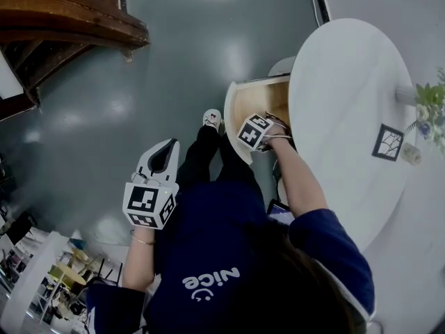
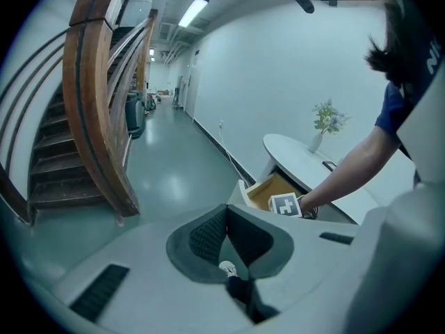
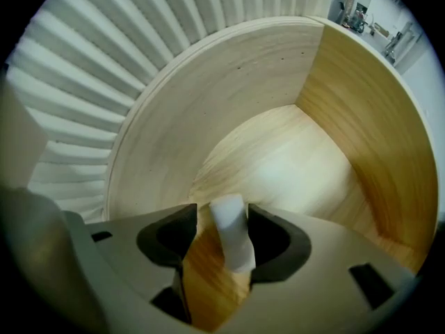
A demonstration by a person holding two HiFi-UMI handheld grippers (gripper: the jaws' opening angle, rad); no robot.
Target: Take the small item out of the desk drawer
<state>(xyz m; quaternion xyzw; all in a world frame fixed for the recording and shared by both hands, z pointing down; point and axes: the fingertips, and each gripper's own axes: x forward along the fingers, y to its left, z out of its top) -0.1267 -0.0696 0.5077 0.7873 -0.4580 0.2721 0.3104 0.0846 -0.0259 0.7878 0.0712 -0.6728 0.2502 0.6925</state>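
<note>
The curved wooden drawer (image 1: 240,106) stands pulled out of the round white desk (image 1: 348,103). My right gripper (image 1: 266,132) reaches into the drawer; in the head view its marker cube shows and its jaws are hidden. In the right gripper view, a small white item (image 3: 233,239) lies on the drawer floor (image 3: 278,158) between the jaws of the open right gripper (image 3: 221,218). It lies against the right jaw, with a gap to the left one. My left gripper (image 1: 172,143) hangs over the floor left of the person's legs. It is shut and holds nothing (image 2: 227,207).
A vase of flowers (image 1: 427,113) and a square marker tile (image 1: 387,142) sit on the desk. A wooden staircase (image 1: 62,19) rises at the far left over the grey floor (image 1: 195,40). The person's legs and shoe (image 1: 212,119) stand beside the drawer.
</note>
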